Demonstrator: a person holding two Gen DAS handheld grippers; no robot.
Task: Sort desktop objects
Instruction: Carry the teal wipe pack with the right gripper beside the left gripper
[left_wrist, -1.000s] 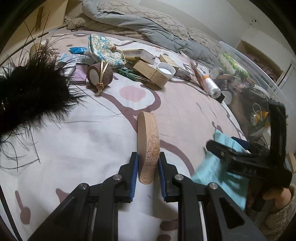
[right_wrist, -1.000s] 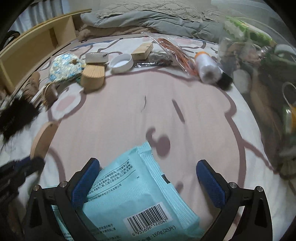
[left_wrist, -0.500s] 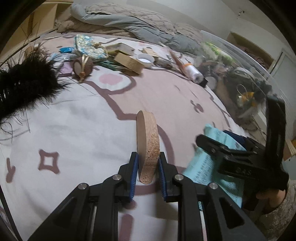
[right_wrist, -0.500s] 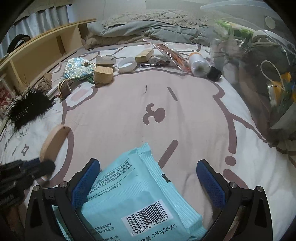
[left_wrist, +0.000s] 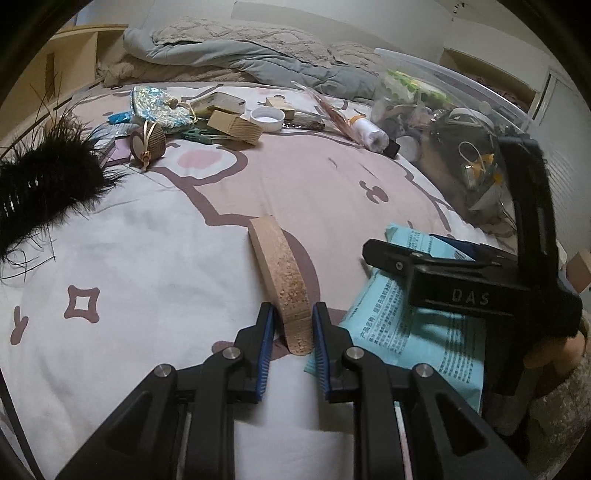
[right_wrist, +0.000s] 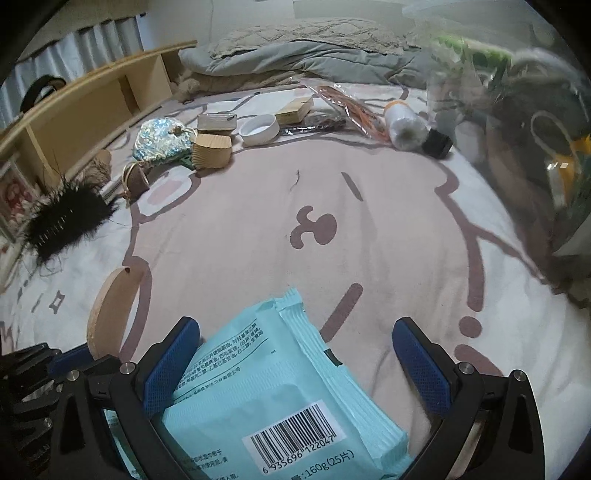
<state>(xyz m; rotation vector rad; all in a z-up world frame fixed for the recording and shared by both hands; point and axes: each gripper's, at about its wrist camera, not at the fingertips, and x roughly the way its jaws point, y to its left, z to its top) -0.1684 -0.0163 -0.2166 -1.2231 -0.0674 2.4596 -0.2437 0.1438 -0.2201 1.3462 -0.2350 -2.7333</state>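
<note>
one cork disc (left_wrist: 284, 273), pale tan and speckled on its rim, is standing on edge above the pink-patterned bedsheet (left_wrist: 147, 258), its long axis running away from the camera and leaning slightly left. the left gripper (left_wrist: 293, 332) is clamping it at the near end. one light-blue wipes packet (right_wrist: 280, 398), barcode up, is lying between the wide-open fingers of the right gripper (right_wrist: 295, 365).

Both tools were black plastic with blue ribbed pads (left_wrist: 264, 354) and silver screws; the right tool (left_wrist: 458, 291) bore "DAS"; a speckled knit sleeve (left_wrist: 554, 406) showed.
</note>
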